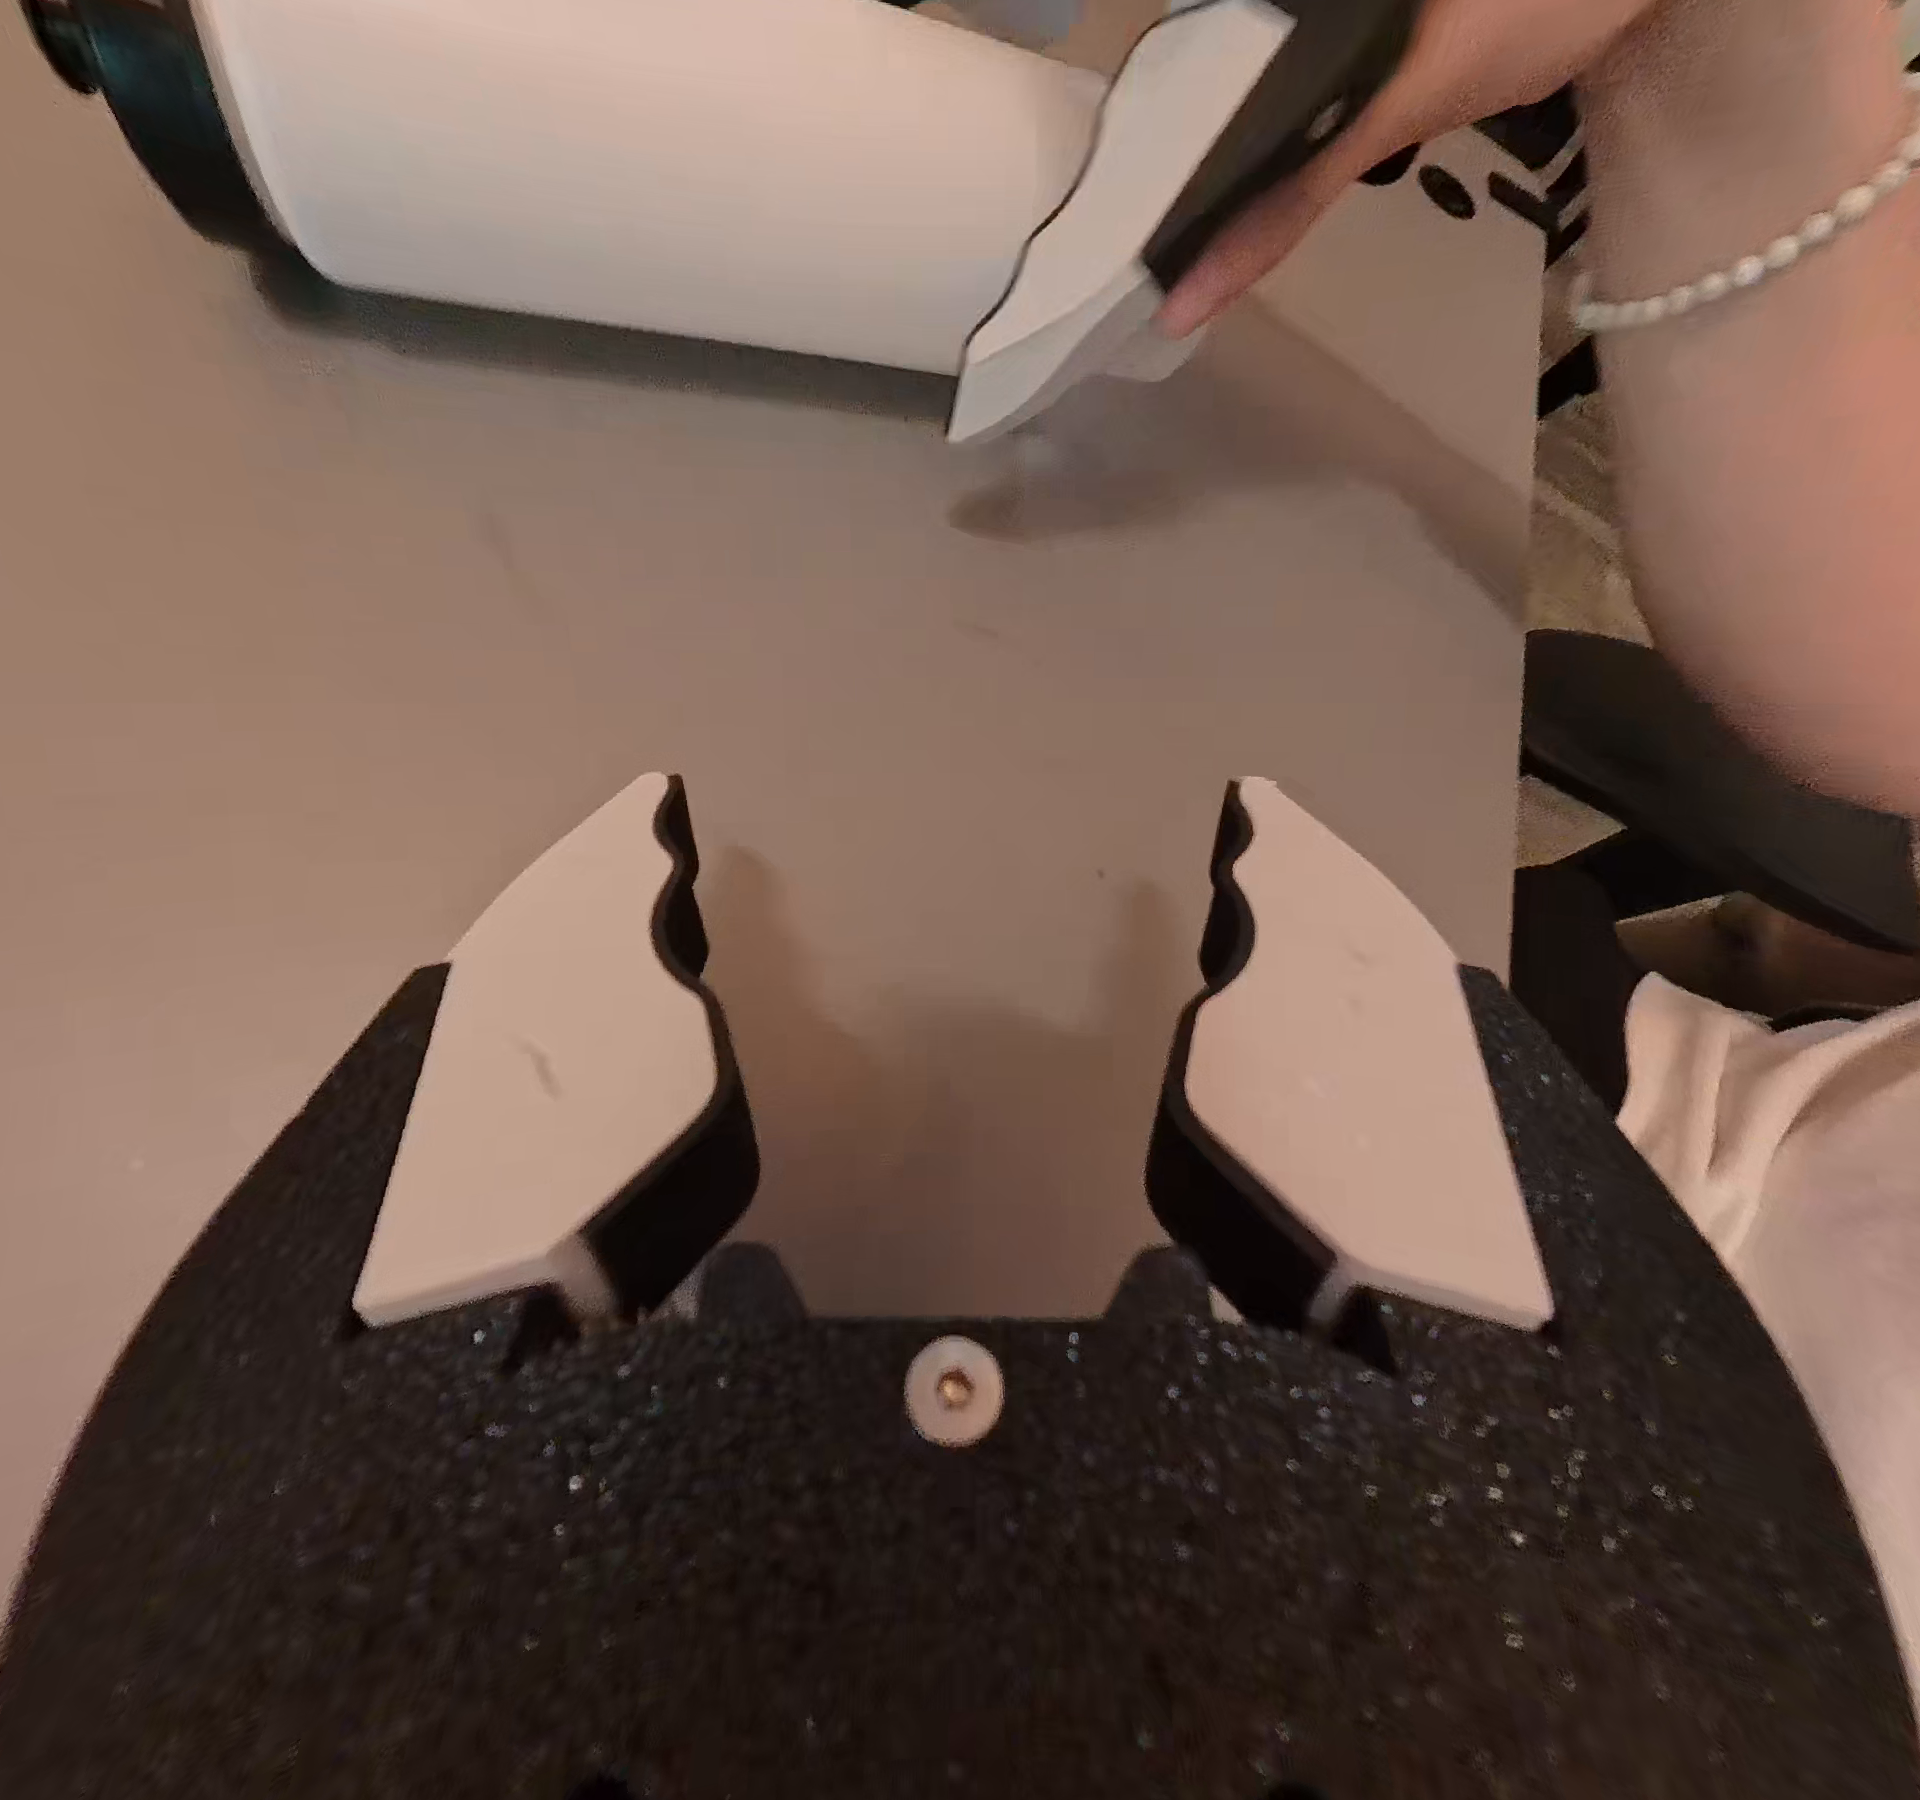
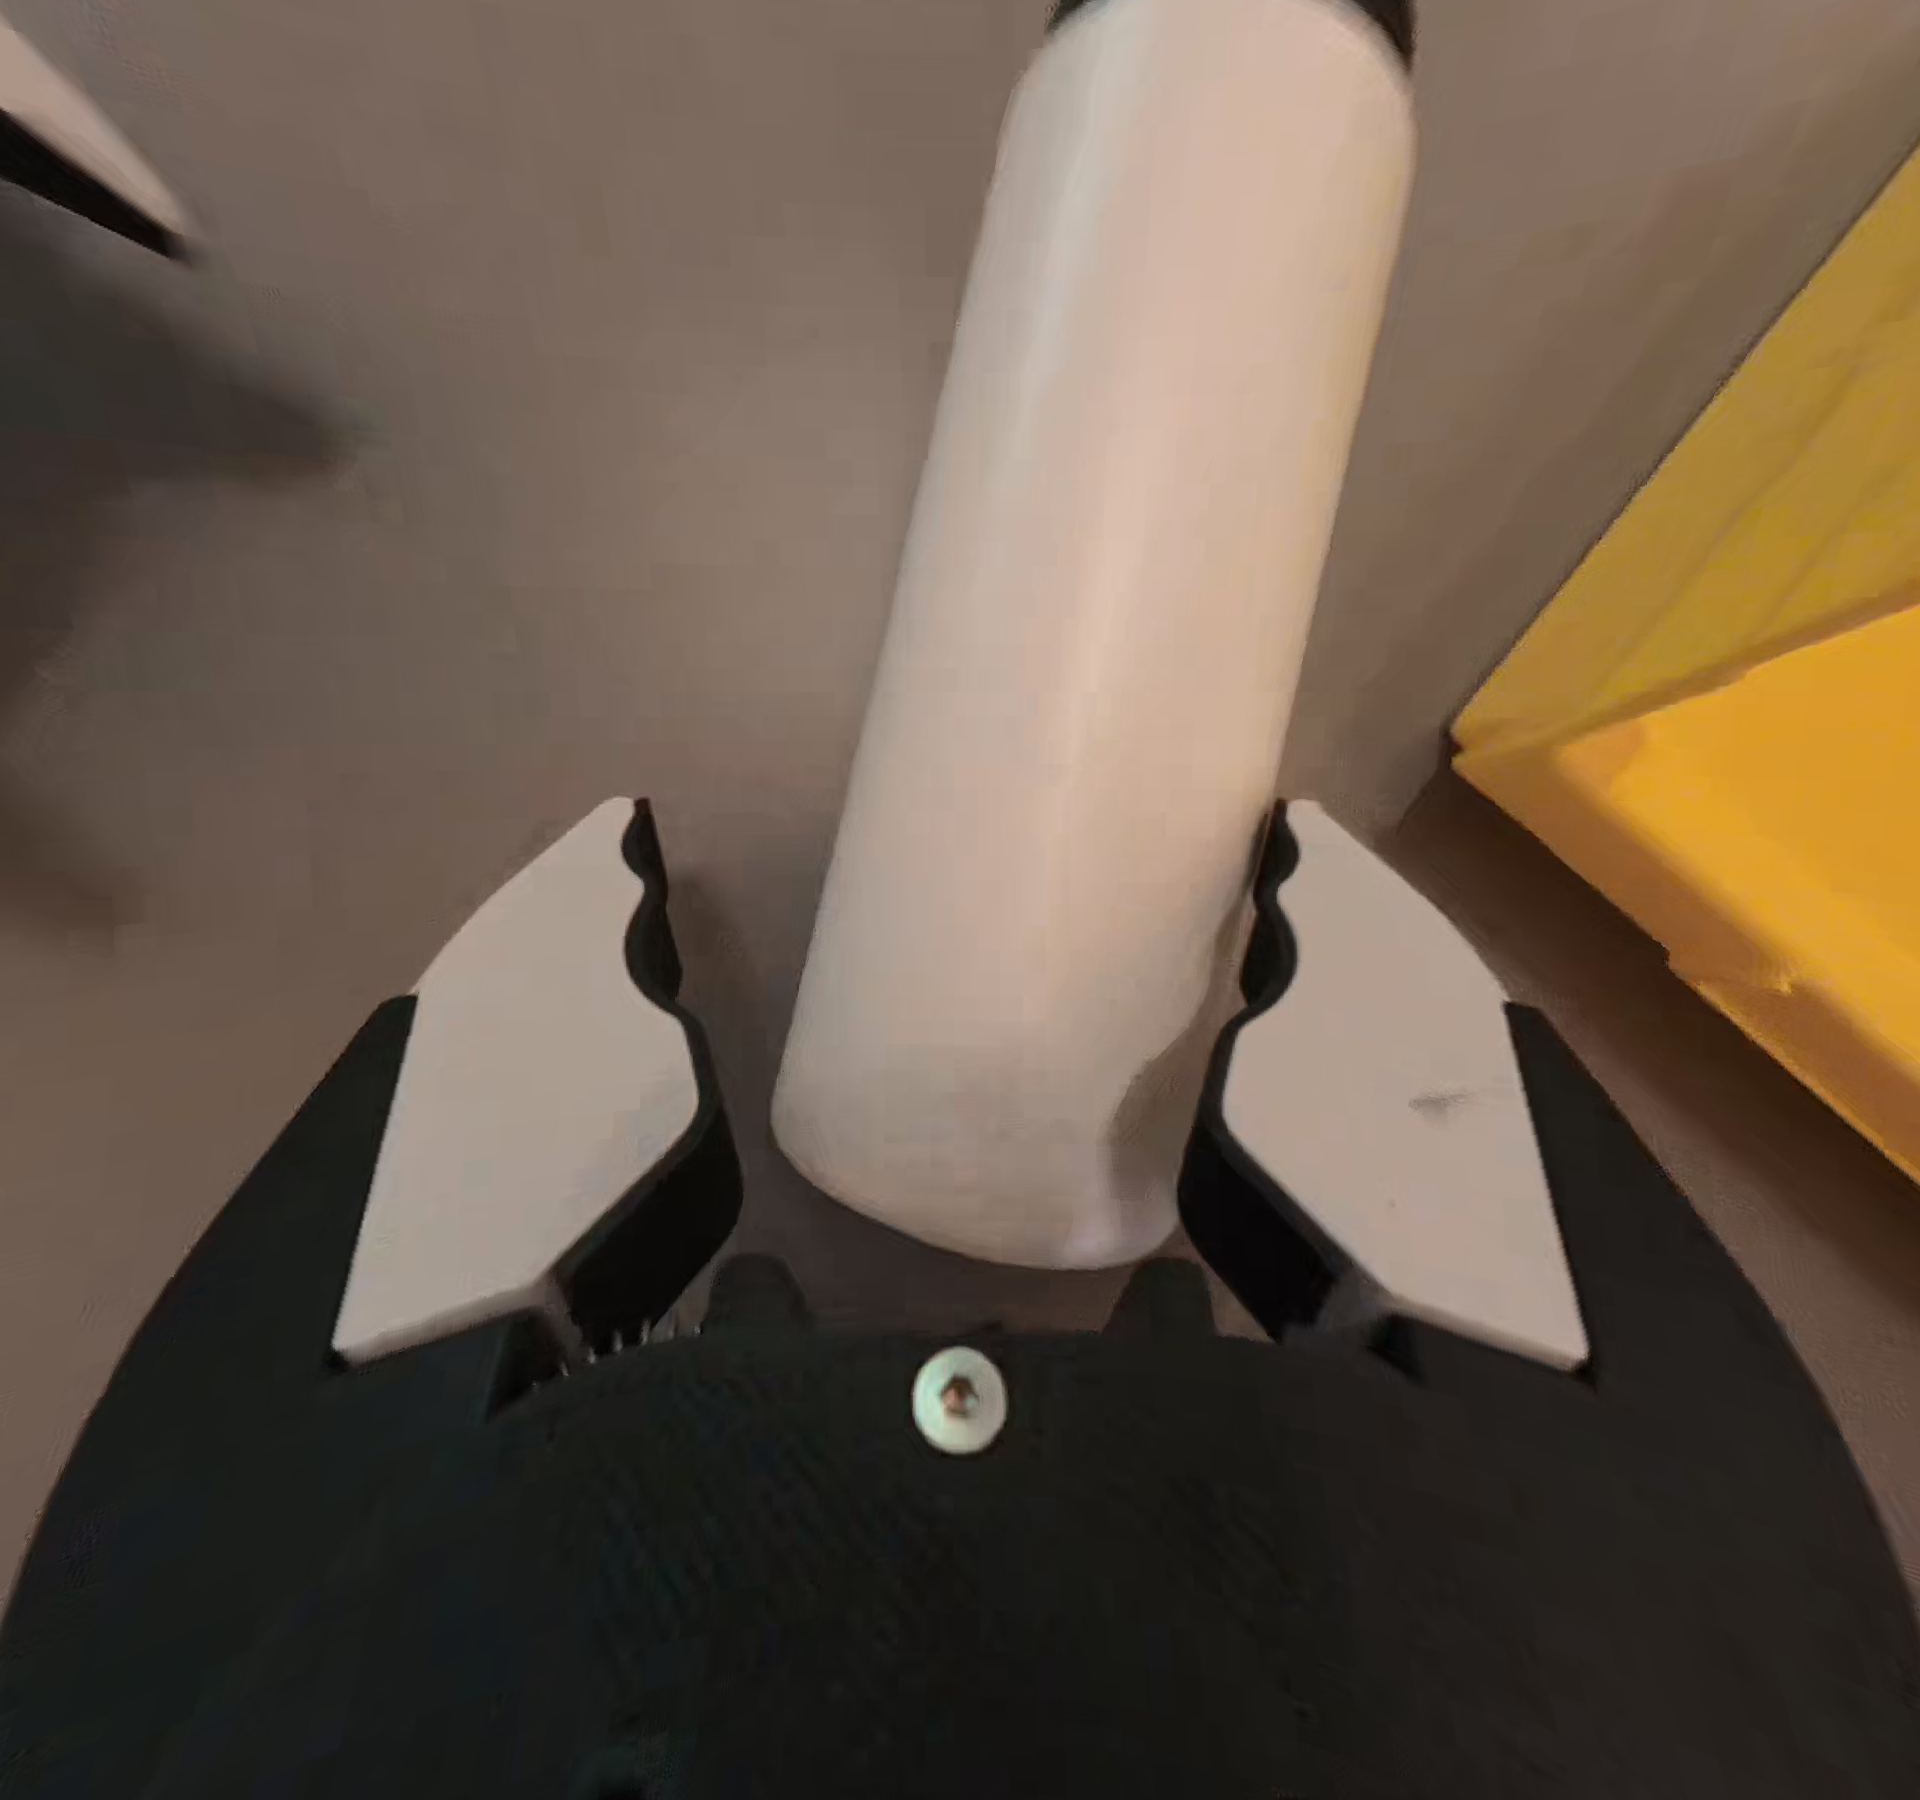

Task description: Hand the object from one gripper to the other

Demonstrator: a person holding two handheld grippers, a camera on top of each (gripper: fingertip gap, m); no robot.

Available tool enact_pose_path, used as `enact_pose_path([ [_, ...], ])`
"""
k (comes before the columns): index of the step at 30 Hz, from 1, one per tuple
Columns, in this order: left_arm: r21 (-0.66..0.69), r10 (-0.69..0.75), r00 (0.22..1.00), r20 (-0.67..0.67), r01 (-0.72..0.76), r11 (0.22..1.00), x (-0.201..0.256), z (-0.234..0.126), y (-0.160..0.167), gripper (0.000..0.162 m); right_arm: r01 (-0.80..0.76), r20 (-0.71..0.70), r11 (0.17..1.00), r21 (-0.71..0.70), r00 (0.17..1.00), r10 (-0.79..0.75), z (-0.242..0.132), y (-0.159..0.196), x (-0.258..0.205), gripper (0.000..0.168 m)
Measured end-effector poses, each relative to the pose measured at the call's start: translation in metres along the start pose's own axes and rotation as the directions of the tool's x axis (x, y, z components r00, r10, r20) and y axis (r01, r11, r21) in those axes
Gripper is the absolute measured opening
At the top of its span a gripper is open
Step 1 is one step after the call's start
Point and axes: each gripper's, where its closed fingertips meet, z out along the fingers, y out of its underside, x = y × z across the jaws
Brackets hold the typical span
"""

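My right tool [image 2: 956,929] is spread around the base of the white bottle [image 2: 1122,607], which lies on the desk [image 1: 520,711], its black cap [image 1: 135,88] at the far end. My left tool [image 1: 956,909] waits spread and empty, nearer. Only one finger seems to touch; closing off-centre could roll the bottle away.

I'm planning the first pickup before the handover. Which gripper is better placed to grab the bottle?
Right. The right gripper is open with the white bottle's base already between its fingers. The left gripper is open over bare table, apart from the bottle.
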Motion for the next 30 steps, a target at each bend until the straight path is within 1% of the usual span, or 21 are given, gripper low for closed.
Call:
enact_pose_path([
  [2, 0.022, -0.028, 1.000, -0.013, 0.029, 0.999, 0.004, -0.005, 0.003, 0.094, 0.026, -0.105, 0.989, -0.144, 0.994, -0.041, 0.014, 0.017, 0.016, 0.107],
  [3, 0.029, -0.040, 0.999, -0.019, 0.040, 0.999, 0.006, -0.009, 0.005, 0.094, 0.038, -0.114, 0.983, -0.179, 0.992, -0.059, 0.019, 0.023, 0.019, 0.104],
  [5, 0.042, -0.047, 0.999, -0.015, 0.048, 0.998, 0.007, -0.017, 0.011, 0.093, -0.041, -0.005, 0.994, -0.099, 0.999, 0.041, 0.020, 0.014, 0.007, 0.101],
  [8, 0.086, -0.064, 0.998, 0.016, 0.063, 0.994, 0.004, -0.032, 0.014, 0.092, -0.122, 0.067, 0.993, 0.008, 0.990, 0.121, 0.020, 0.005, -0.001, 0.100],
  [10, 0.153, -0.104, 0.994, 0.038, 0.097, 0.983, -0.002, -0.044, 0.009, 0.091, -0.164, 0.121, 0.978, 0.130, 0.981, 0.148, 0.013, -0.008, -0.010, 0.099],
  [12, 0.242, -0.145, 0.988, 0.049, 0.129, 0.961, -0.007, -0.057, -0.002, 0.091, -0.203, 0.209, 0.931, 0.302, 0.967, 0.143, -0.005, -0.033, -0.027, 0.096],
  [13, 0.291, -0.165, 0.985, 0.050, 0.144, 0.946, -0.009, -0.065, -0.008, 0.091, -0.190, 0.232, 0.894, 0.406, 0.968, 0.100, -0.018, -0.048, -0.036, 0.091],
  [14, 0.339, -0.183, 0.982, 0.042, 0.158, 0.927, -0.011, -0.072, -0.016, 0.093, -0.186, 0.248, 0.848, 0.496, 0.966, 0.067, -0.032, -0.062, -0.045, 0.082],
  [15, 0.386, -0.200, 0.979, 0.029, 0.174, 0.906, -0.012, -0.080, -0.024, 0.094, -0.181, 0.291, 0.809, 0.560, 0.957, 0.012, -0.045, -0.073, -0.061, 0.080],
  [16, 0.430, -0.218, 0.976, 0.018, 0.189, 0.883, -0.014, -0.087, -0.032, 0.093, -0.176, 0.303, 0.788, 0.590, 0.953, -0.014, -0.050, -0.081, -0.073, 0.080],
  [17, 0.471, -0.240, 0.971, 0.019, 0.203, 0.858, -0.019, -0.092, -0.039, 0.093, -0.140, 0.248, 0.796, 0.589, 0.969, -0.013, -0.043, -0.084, -0.077, 0.080],
  [18, 0.495, -0.265, 0.964, 0.019, 0.221, 0.840, -0.027, -0.093, -0.044, 0.094, -0.065, 0.205, 0.839, 0.541, 0.977, -0.057, -0.027, -0.078, -0.084, 0.079],
  [19, 0.491, -0.299, 0.954, 0.004, 0.259, 0.832, -0.033, -0.091, -0.045, 0.097, -0.014, 0.197, 0.860, 0.510, 0.975, -0.101, -0.016, -0.075, -0.094, 0.079],
  [21, 0.462, -0.371, 0.928, -0.040, 0.346, 0.817, -0.039, -0.086, -0.042, 0.098, -0.020, 0.179, 0.809, 0.588, 0.978, -0.106, -0.024, -0.088, -0.110, 0.079],
  [22, 0.462, -0.384, 0.923, -0.041, 0.358, 0.811, -0.039, -0.085, -0.039, 0.100, -0.049, 0.215, 0.782, 0.621, 0.971, -0.109, -0.034, -0.096, -0.119, 0.079],
  [24, 0.505, -0.384, 0.923, -0.027, 0.344, 0.792, -0.039, -0.088, -0.035, 0.104, -0.086, 0.233, 0.706, 0.703, 0.966, -0.114, -0.060, -0.112, -0.125, 0.079],
  [25, 0.537, -0.374, 0.926, -0.058, 0.345, 0.770, -0.035, -0.092, -0.038, 0.104, -0.101, 0.264, 0.673, 0.732, 0.954, -0.144, -0.072, -0.117, -0.130, 0.079],
  [27, 0.598, -0.326, 0.927, -0.188, 0.371, 0.710, -0.018, -0.101, -0.053, 0.114, -0.128, 0.305, 0.572, 0.810, 0.925, -0.225, -0.097, -0.126, -0.144, 0.079],
  [28, 0.621, -0.292, 0.924, -0.246, 0.381, 0.685, -0.009, -0.107, -0.061, 0.112, -0.173, 0.340, 0.535, 0.827, 0.912, -0.230, -0.105, -0.130, -0.148, 0.079],
  [29, 0.640, -0.250, 0.928, -0.277, 0.372, 0.673, -0.001, -0.111, -0.068, 0.109, -0.221, 0.382, 0.512, 0.830, 0.894, -0.234, -0.110, -0.133, -0.152, 0.079],
  [30, 0.652, -0.212, 0.938, -0.274, 0.343, 0.676, 0.005, -0.113, -0.073, 0.109, -0.243, 0.404, 0.505, 0.828, 0.884, -0.237, -0.110, -0.135, -0.155, 0.079],
])
